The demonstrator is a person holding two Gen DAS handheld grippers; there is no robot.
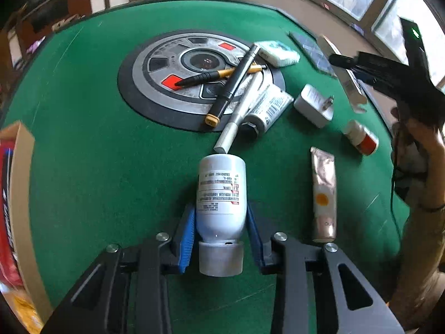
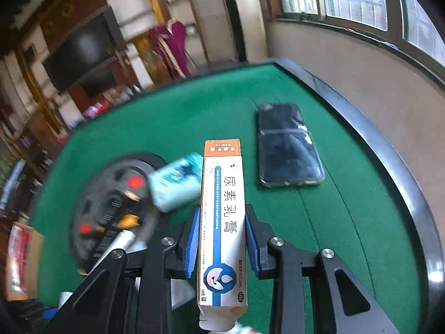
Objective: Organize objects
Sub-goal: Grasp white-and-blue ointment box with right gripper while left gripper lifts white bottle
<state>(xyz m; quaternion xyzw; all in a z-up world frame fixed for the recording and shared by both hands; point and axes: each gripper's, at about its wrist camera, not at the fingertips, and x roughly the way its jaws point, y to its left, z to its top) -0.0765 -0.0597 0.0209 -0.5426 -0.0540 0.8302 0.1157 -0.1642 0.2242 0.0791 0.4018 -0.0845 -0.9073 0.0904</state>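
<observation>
A: Two grips are live, so take the left wrist view first. Your left hand-held gripper point(image 1: 219, 239) has its blue pads point(image 1: 187, 239) closed partway on the white bottle point(image 1: 221, 194), low centre of the frame, grey cap toward the camera. The pads sit near the shoulder, not the middle, and the bottle's far end points down at the tabletop point(image 1: 97, 153).

B: What could go wrong there?

A: I judge that round plastic could pivot or slide between flat pads if you swing fast. Its far end is also just short of the silver pen point(image 1: 239, 114), which leans out of the pile on the round centre plate point(image 1: 155, 83). Nudge that and the pens roll. The pink tube point(image 1: 324, 192) lies close at the right of the frame, and the white charger point(image 1: 314, 105) and small red-and-white bottle point(image 1: 361, 137) lie farther up the frame.

B: And the right wrist view?

A: Your right hand-held gripper point(image 2: 222, 239) is clamped on the ointment box point(image 2: 224, 217), centre frame, long side upright between the jaws, clear of the green felt. The picture is smeared at left. Its bottom flap looks loose, and I think thin card may crush or slip. The phone point(image 2: 289, 144) lies upper right, the teal packet point(image 2: 175, 183) to the box's left.
</observation>
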